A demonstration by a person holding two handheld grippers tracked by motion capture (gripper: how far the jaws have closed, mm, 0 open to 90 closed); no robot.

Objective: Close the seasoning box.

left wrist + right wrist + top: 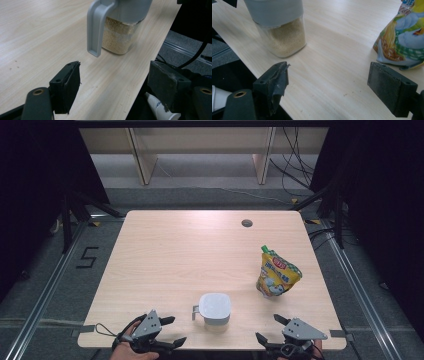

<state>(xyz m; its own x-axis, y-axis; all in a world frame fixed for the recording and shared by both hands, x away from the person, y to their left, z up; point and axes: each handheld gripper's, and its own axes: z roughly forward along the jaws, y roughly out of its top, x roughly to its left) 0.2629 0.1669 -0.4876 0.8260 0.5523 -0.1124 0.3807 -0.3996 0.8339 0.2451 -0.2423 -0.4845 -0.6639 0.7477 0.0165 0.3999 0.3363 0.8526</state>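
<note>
A clear container (215,308) with a grey lid and a grey side handle (96,27) stands near the table's front edge; it holds pale grains (285,37). A yellow printed pouch (276,272) stands upright to its right, and its lower part (403,37) appears in the right gripper view. My left gripper (171,330) rests open at the front left, its jaws wide apart and pointing toward the container's handle. My right gripper (269,329) is open at the front right, between the container and the pouch. Neither holds anything.
The light wooden table (190,250) has a round cable hole (246,223) at the back right. Its front edge (140,82) runs right under both grippers. Black curtains flank the table, and shelving with cables stands beyond it.
</note>
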